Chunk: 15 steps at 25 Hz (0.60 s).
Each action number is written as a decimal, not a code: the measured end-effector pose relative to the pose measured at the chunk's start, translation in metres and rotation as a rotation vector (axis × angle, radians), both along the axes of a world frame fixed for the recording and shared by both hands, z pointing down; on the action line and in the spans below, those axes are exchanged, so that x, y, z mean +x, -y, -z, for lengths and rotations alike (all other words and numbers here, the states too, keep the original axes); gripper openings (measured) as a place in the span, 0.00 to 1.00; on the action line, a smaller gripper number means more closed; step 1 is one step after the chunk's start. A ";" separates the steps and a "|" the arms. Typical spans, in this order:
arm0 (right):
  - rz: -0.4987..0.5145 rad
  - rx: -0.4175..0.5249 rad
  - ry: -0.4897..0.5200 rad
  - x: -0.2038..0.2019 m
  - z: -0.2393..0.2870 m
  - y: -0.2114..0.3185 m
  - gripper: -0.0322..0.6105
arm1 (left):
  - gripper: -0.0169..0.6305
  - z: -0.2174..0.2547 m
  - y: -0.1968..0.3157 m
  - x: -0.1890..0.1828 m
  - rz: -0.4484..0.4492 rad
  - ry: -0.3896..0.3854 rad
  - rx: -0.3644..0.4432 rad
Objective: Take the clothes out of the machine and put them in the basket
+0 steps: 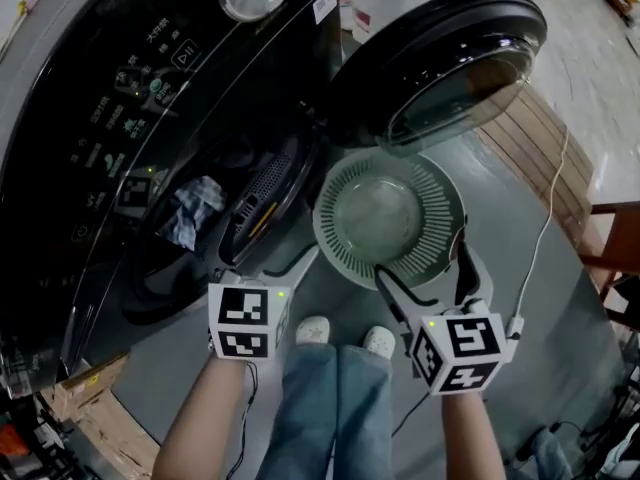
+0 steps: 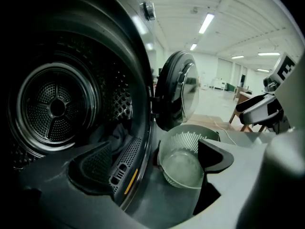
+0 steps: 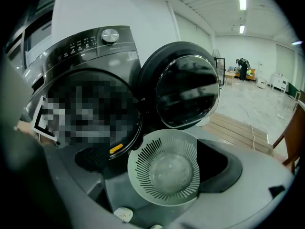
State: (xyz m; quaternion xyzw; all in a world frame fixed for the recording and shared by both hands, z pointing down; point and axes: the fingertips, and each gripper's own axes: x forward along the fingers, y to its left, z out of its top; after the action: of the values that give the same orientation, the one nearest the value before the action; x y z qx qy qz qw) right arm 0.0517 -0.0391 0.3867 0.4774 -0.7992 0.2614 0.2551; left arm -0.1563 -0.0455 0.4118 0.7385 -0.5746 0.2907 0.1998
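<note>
The black front-loading machine [image 1: 150, 118] has its round door [image 1: 440, 63] swung open to the right. Inside the drum lies a blue-and-white checked cloth [image 1: 195, 208], which looks dark [image 2: 116, 136] in the left gripper view. A pale green slotted basket [image 1: 390, 218] stands empty on the floor in front of the door. My left gripper [image 1: 255, 273] is at the lower rim of the drum mouth, open and holding nothing [image 2: 152, 175]. My right gripper [image 1: 425, 278] hovers at the basket's near rim, open and empty [image 3: 157, 175].
A wooden pallet [image 1: 530, 158] lies to the right of the door, with a white cable [image 1: 545, 228] running over the grey floor. A wooden chair [image 1: 612, 248] stands at the right edge. The person's shoes [image 1: 345, 336] are just below the basket. A cardboard box [image 1: 80, 388] is at the lower left.
</note>
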 end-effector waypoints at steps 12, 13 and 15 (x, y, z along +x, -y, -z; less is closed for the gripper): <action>-0.072 -0.041 -0.024 -0.016 -0.060 0.018 0.92 | 0.90 -0.043 0.047 -0.065 0.129 0.181 0.017; -0.078 -0.037 -0.028 -0.017 -0.065 0.021 0.91 | 0.90 -0.047 0.051 -0.069 0.130 0.190 0.017; -0.089 -0.035 -0.029 -0.019 -0.074 0.026 0.91 | 0.90 -0.055 0.060 -0.075 0.126 0.207 0.020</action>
State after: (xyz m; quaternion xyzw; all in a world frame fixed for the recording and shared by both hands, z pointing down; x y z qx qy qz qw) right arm 0.0328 -0.0654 0.4611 0.5118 -0.7686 0.2793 0.2632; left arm -0.2312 -0.1055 0.4670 0.6689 -0.6404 0.3465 0.1496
